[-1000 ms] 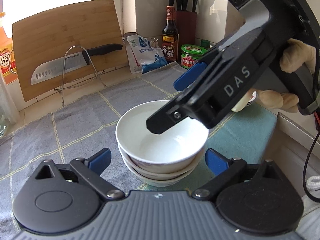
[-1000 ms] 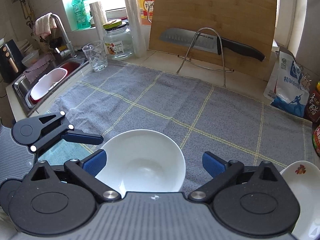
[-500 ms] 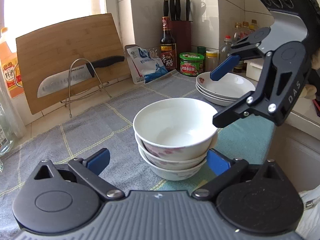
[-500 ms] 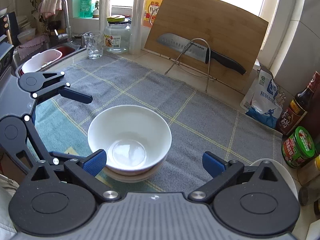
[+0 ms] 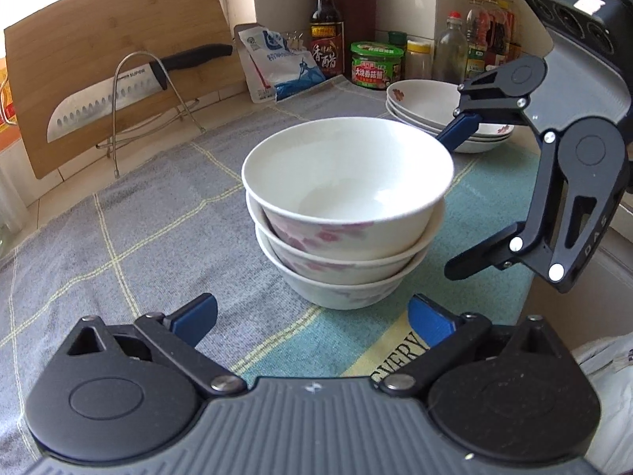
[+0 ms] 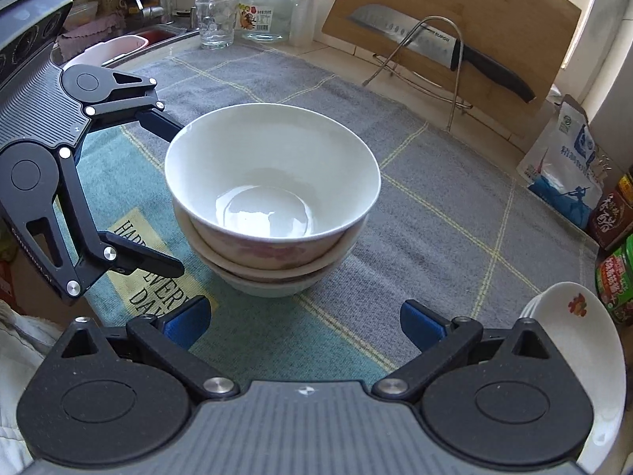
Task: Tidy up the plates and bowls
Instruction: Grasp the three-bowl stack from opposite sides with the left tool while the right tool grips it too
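White porcelain with faded pink flowers, the stack of three bowls (image 5: 344, 213) sits nested and upright on the grey checked cloth (image 5: 150, 213) that covers the surface, its foot at the edge of a teal towel (image 6: 118, 182) with printed lettering. The left gripper (image 5: 312, 316) sits low in front of the stack, its blue-padded fingers (image 5: 196, 314) spread wide and holding nothing, clear of the bowls. The right gripper (image 6: 304, 324) faces the stack from the other side, fingers (image 6: 421, 322) likewise spread wide and empty; in the left wrist view it shows at the right of the bowls, one blue tip reaching toward the top bowl's rim, though contact cannot be told. A stack of shallow plates (image 5: 431, 107) with small red flower marks rests behind the bowls near the jars and bottles. Against the wall leans a bamboo cutting board (image 5: 99, 51), and in front of it a wire rack (image 5: 146, 103) carries a cleaver (image 5: 110, 103) with a black handle. A glass cup (image 6: 213, 21) and a clear jar (image 6: 267, 12) stand by the sink.
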Demonstrator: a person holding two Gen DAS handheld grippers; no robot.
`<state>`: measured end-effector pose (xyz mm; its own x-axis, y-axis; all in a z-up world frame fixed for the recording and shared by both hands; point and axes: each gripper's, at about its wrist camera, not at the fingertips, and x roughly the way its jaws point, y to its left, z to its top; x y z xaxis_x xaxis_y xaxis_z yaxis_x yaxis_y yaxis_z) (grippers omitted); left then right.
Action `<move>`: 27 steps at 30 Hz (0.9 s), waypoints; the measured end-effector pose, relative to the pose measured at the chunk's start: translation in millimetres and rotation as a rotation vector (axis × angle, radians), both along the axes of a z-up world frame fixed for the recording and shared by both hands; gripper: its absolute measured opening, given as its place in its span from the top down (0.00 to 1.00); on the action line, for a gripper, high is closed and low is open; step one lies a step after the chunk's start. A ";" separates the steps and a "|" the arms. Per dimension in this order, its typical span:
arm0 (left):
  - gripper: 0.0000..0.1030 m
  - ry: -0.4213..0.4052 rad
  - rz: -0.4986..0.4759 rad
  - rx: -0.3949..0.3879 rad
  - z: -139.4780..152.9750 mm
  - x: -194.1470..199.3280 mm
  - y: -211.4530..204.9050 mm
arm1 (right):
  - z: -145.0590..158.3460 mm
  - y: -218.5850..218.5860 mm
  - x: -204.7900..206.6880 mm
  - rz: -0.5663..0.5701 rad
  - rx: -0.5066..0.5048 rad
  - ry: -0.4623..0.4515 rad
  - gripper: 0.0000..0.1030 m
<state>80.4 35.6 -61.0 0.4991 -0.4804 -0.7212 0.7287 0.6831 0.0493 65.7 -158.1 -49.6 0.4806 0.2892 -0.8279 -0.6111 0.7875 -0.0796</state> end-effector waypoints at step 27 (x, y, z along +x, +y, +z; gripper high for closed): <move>0.11 0.005 -0.189 0.079 -4.2 16.8 -17.1 | -8.0 1.7 40.2 0.342 0.080 0.045 0.05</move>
